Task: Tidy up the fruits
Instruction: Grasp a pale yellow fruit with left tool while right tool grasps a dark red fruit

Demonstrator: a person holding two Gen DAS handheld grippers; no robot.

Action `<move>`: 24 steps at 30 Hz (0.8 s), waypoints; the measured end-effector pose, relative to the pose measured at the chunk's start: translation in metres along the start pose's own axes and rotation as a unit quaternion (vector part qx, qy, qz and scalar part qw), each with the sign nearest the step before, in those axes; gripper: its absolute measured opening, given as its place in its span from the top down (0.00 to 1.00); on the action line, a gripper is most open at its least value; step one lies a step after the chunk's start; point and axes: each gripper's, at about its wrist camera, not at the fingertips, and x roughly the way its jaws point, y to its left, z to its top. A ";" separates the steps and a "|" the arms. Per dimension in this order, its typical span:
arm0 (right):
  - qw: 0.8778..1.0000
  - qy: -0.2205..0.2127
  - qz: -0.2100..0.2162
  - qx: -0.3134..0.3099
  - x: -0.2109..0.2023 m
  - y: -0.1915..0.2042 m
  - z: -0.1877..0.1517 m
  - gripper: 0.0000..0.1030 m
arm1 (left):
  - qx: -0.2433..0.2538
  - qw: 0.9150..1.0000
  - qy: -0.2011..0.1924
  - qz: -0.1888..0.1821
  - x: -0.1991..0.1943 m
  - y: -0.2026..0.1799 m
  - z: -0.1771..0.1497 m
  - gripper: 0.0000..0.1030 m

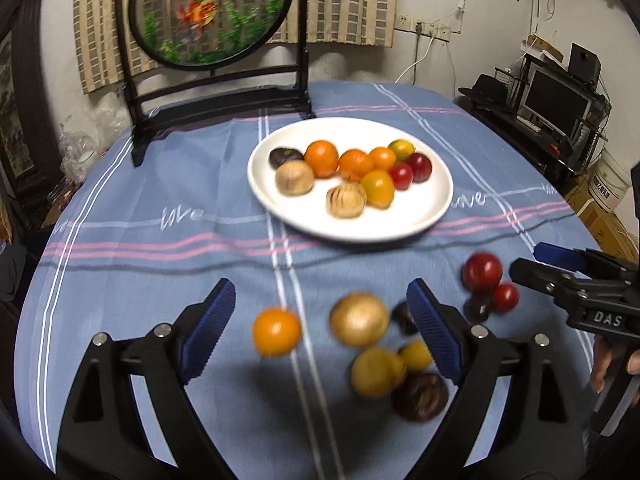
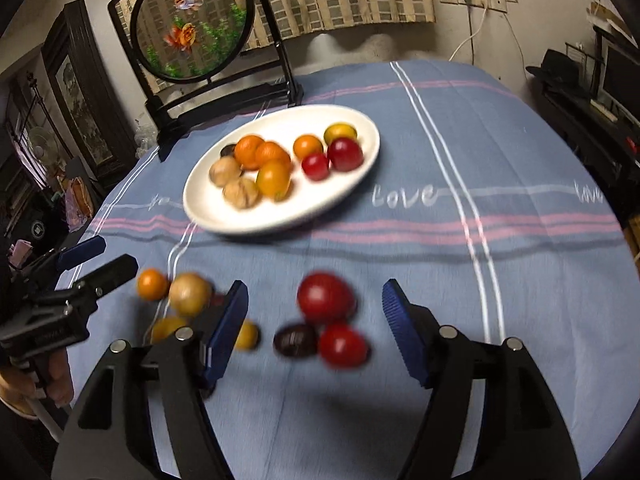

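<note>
Left wrist view shows a white plate (image 1: 424, 216) on the blue striped tabletop (image 1: 160, 264), carrying ten fruits: three orange ones, one yellow-orange, one green-yellow, two red, two tan and one dark brown. Nearer the camera, loose fruits lie on the cloth: one orange fruit (image 1: 277, 332), one large tan fruit (image 1: 359, 319), two yellow fruits (image 1: 378, 372) touching each other, and two dark brown ones (image 1: 420, 397), one half hidden behind a blue pad. To the right sits a cluster of three: a large red fruit (image 1: 482, 272), a small red one (image 1: 505, 298) and a dark one (image 1: 477, 307).

The left hand-held gripper (image 1: 324, 334) is spread wide, its fingers straddling the orange and tan fruits, gripping nothing.

Right wrist view shows the right hand-held gripper (image 2: 316, 336) also spread wide and empty, with the red cluster between its fingers. The plate is oval here, its long axis running from lower left to upper right. Motion blur hides the finer shape of the loose fruits, so their long axes cannot be told.
</note>
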 end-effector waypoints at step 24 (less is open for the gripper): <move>0.997 0.047 0.007 -0.063 -0.006 0.037 -0.080 0.32 | -0.016 1.000 0.022 0.002 -0.028 0.010 -0.085 0.11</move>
